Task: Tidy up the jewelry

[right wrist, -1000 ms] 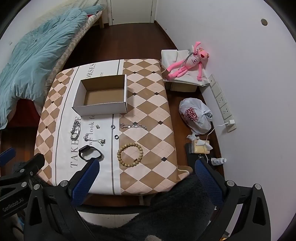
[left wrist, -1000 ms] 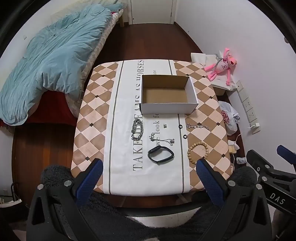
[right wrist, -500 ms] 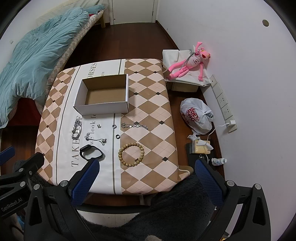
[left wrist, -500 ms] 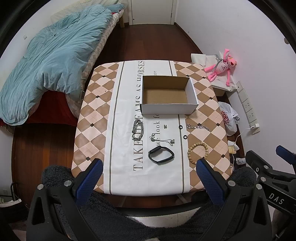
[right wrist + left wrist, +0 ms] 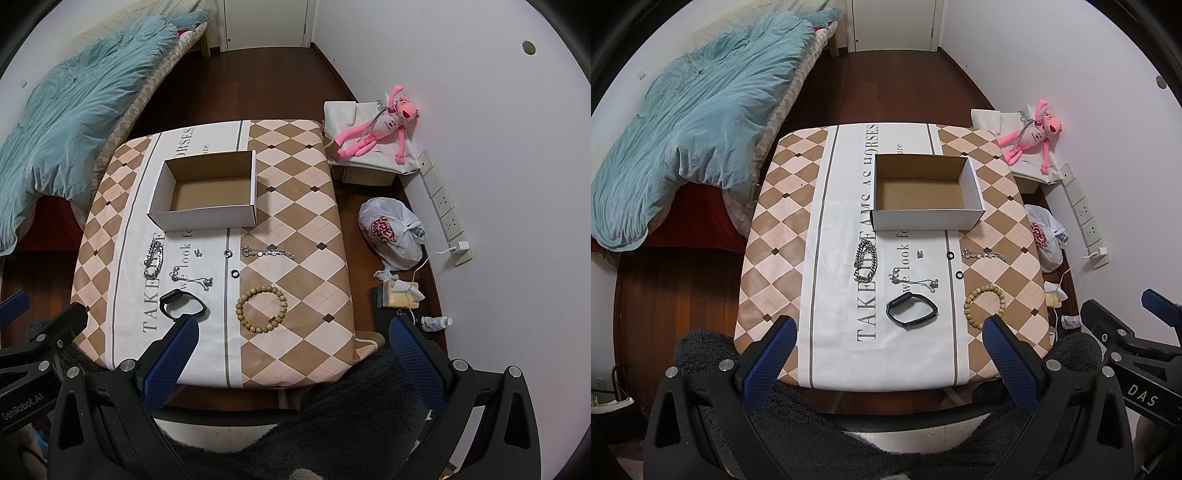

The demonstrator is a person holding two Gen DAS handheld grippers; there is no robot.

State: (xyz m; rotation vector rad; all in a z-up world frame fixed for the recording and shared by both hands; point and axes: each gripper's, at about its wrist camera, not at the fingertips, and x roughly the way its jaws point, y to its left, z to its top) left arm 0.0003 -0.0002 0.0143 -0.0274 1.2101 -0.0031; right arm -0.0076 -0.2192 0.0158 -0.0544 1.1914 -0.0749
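Note:
An empty white cardboard box [image 5: 925,192] [image 5: 207,195] stands mid-table. In front of it lie a chunky silver chain [image 5: 865,260] [image 5: 154,258], a thin silver chain [image 5: 914,281] [image 5: 192,280], a black band [image 5: 911,309] [image 5: 182,303], a wooden bead bracelet [image 5: 985,306] [image 5: 261,309], a jewelled bracelet [image 5: 983,254] [image 5: 267,253], two small black rings [image 5: 949,255] [image 5: 228,253] and a tiny clip [image 5: 919,253]. My left gripper [image 5: 886,354] and right gripper [image 5: 291,350] hover open and empty over the table's near edge.
The table [image 5: 775,229] wears a checked cloth. A bed with a teal duvet [image 5: 694,133] stands left. A pink plush toy [image 5: 376,133], a plastic bag [image 5: 391,232], wall sockets and floor clutter lie right. A dark fleece garment [image 5: 849,435] fills the foreground.
Both grippers have drifted slightly forward toward the table; the jewelry and the box have not moved.

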